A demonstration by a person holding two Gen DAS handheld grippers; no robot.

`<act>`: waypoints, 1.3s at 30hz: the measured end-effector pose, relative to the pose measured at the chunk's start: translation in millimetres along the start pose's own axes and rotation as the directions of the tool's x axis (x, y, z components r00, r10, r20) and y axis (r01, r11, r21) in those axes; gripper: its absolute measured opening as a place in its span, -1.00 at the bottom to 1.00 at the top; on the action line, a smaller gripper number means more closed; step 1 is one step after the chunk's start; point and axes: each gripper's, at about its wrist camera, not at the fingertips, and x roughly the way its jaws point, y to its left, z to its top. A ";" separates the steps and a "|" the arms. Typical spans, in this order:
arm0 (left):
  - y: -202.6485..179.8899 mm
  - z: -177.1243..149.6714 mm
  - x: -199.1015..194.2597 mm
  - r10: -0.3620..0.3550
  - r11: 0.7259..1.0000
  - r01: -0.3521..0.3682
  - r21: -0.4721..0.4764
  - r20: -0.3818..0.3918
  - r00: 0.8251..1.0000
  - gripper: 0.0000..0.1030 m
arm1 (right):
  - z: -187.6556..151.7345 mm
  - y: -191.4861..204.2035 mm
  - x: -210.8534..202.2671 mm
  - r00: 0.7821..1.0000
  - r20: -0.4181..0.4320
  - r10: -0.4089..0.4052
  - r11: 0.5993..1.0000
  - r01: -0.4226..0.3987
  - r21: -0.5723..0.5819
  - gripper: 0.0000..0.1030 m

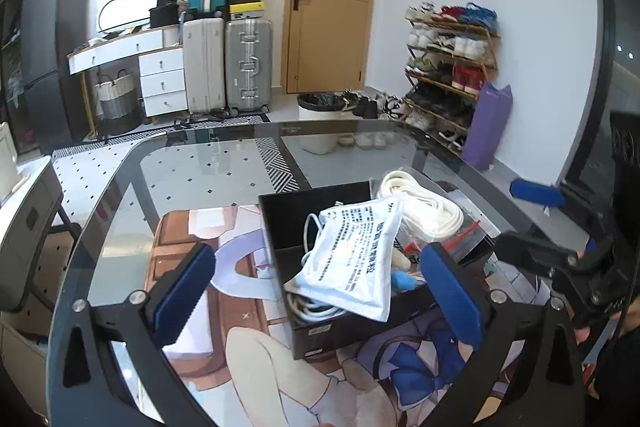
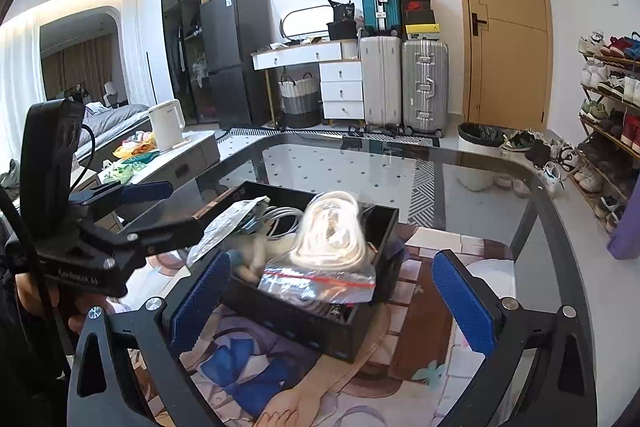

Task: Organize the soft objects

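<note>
A black open box (image 1: 304,337) (image 2: 320,337) stands on a printed mat on the glass table. In it lie a white printed pouch (image 1: 352,259), white cables (image 1: 316,311), a small plush toy (image 1: 402,269) and a clear zip bag of white cord (image 1: 424,207) (image 2: 328,247). My left gripper (image 1: 320,291) is open and empty, jaws wide on either side of the box's near end. My right gripper (image 2: 332,303) is open and empty, jaws wide around the box's near corner. Each gripper shows in the other's view, the right (image 1: 568,259) and the left (image 2: 120,223).
The glass table (image 1: 200,163) has a rounded black rim. The anime mat (image 2: 440,307) covers its near part. A side table with a white kettle (image 2: 166,125) stands to the left. Suitcases (image 2: 404,83), a bin (image 1: 318,119) and a shoe rack (image 1: 452,67) line the far wall.
</note>
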 end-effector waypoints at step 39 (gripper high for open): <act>-0.5 -45.1 -11.9 0.084 0.996 -0.084 -0.001 0.081 0.993 1.00 | -32.6 22.4 -14.6 0.992 0.124 0.005 1.000 -0.002 -0.026 0.99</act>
